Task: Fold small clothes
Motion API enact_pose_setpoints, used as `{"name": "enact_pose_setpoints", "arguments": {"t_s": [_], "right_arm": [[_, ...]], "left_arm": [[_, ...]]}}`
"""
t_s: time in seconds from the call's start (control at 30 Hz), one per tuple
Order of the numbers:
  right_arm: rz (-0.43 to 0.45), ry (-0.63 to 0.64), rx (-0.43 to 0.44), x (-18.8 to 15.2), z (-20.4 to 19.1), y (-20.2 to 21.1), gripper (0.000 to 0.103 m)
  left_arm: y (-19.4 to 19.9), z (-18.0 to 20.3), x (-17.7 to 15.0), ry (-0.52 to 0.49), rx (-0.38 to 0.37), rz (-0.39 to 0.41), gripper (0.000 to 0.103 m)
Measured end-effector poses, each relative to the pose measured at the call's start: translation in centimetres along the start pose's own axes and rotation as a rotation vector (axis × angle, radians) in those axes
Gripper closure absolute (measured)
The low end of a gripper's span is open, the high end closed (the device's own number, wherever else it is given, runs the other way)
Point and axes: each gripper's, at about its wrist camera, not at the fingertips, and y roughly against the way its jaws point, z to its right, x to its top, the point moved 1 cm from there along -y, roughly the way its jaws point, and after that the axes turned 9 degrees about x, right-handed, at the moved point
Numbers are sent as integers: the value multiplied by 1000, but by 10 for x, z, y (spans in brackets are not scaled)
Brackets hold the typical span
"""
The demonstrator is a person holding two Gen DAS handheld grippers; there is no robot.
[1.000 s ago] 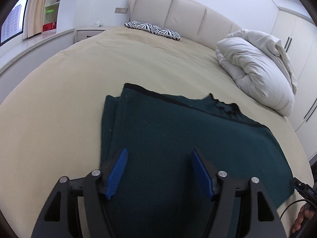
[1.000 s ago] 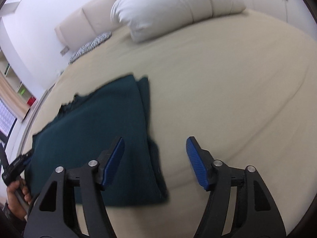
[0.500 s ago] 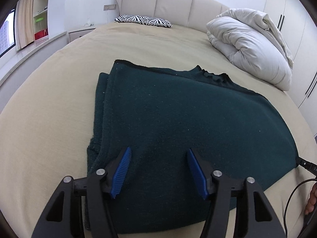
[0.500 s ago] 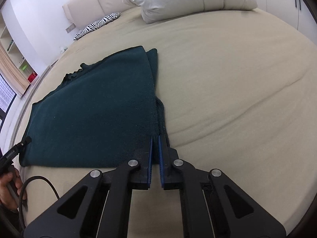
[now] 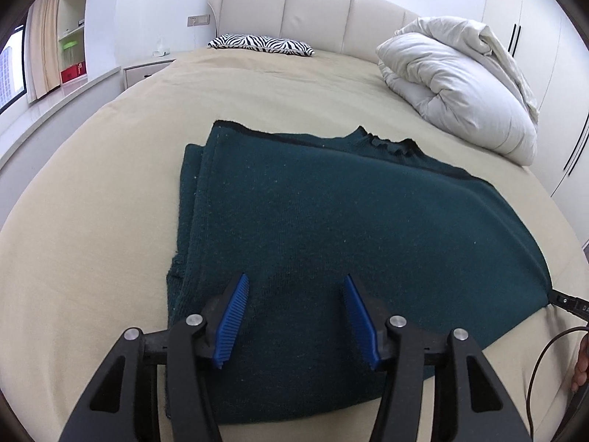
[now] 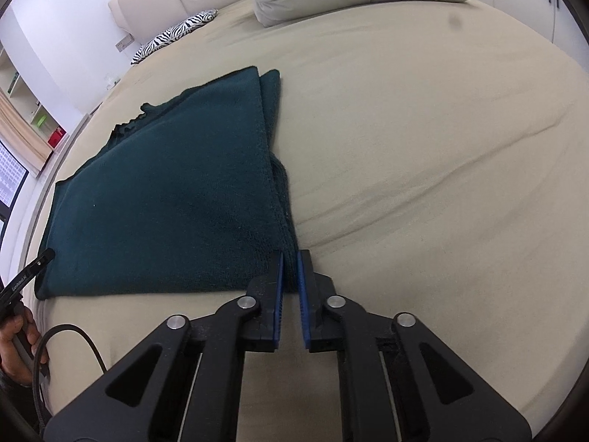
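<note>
A dark green knitted garment (image 5: 331, 228) lies flat on the beige bed (image 5: 92, 191), its sides folded in. It also shows in the right wrist view (image 6: 173, 199). My left gripper (image 5: 294, 287) is open and hovers over the garment's near left part, its blue pads either side of bare knit. My right gripper (image 6: 290, 258) is shut on the garment's near right corner, with a thin strip of green knit between the pads.
A white bundled duvet (image 5: 460, 88) lies at the bed's far right. A zebra-print pillow (image 5: 261, 42) sits against the padded headboard (image 5: 313, 11). A nightstand and window ledge run along the left. White wardrobe doors stand at the right.
My right gripper went from open beside the garment's corner to shut on that corner. My left gripper stayed open and drew back toward the garment's near edge.
</note>
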Motion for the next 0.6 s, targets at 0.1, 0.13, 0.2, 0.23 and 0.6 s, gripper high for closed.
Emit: {"name": "enact_pose_setpoints", "arguments": {"t_s": [0.1, 0.13, 0.2, 0.23, 0.6], "right_arm": [[67, -6, -22, 8, -10, 22, 65], [107, 2, -1, 14, -18, 31, 65], [155, 24, 73, 25, -36, 39, 64], [159, 47, 136, 33, -50, 38, 64], [-22, -146, 482, 63, -81, -96, 74]], "left_arm": [[-3, -4, 4, 27, -10, 5, 47], [-3, -5, 5, 37, -16, 9, 47], [-5, -5, 8, 47, -17, 10, 47], [-8, -4, 10, 46, -12, 9, 47], [-28, -22, 11, 101, -68, 15, 47]]}}
